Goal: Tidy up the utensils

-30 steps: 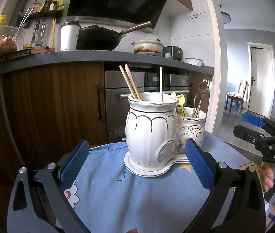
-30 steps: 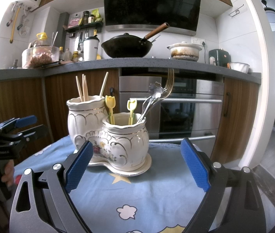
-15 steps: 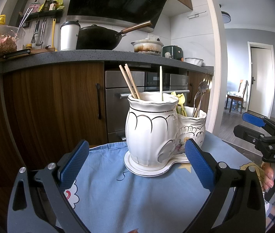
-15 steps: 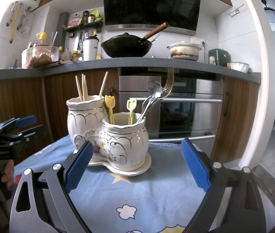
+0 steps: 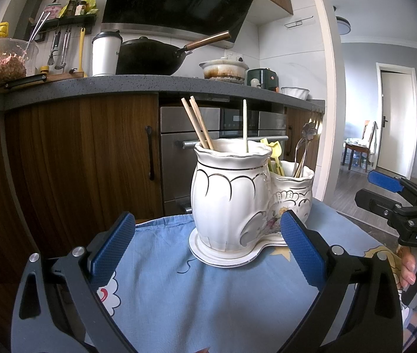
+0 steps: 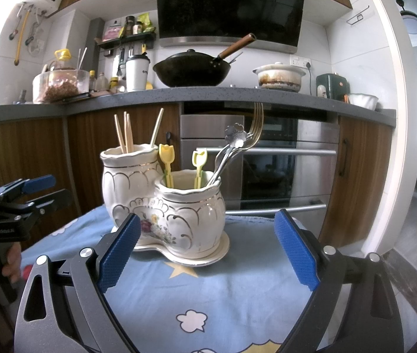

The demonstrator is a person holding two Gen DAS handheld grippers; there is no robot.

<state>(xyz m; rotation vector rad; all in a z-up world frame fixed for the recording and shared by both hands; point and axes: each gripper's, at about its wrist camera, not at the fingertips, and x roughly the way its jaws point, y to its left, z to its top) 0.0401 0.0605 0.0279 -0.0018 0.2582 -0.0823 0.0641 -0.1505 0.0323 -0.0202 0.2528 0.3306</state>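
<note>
We are viewing a light blue cartoon-print tablecloth (image 6: 208,294) covering the table, with a grey stone kitchen counter (image 6: 208,92) standing behind it. On the cloth we are finding a white two-pot ceramic utensil holder with gold trim (image 6: 179,214), sitting upright on its shared saucer base. We are recording the left gripper (image 5: 208,247) hanging just short of the holder's taller pot, blue pads spread wide apart, gripping nothing and touching nothing. We are recording the right gripper (image 6: 208,250) likewise released, pads wide apart on either side of the shorter pot from its own view, empty and clear of the ceramic. In the taller pot we are noting pale wooden chopsticks (image 6: 124,132) leaning upright. In the shorter pot we are noting silver metal spoons and a fork (image 6: 237,144) tilting outward, and two small yellow tulip-topped plastic picks (image 6: 167,158) standing beside them.
</note>
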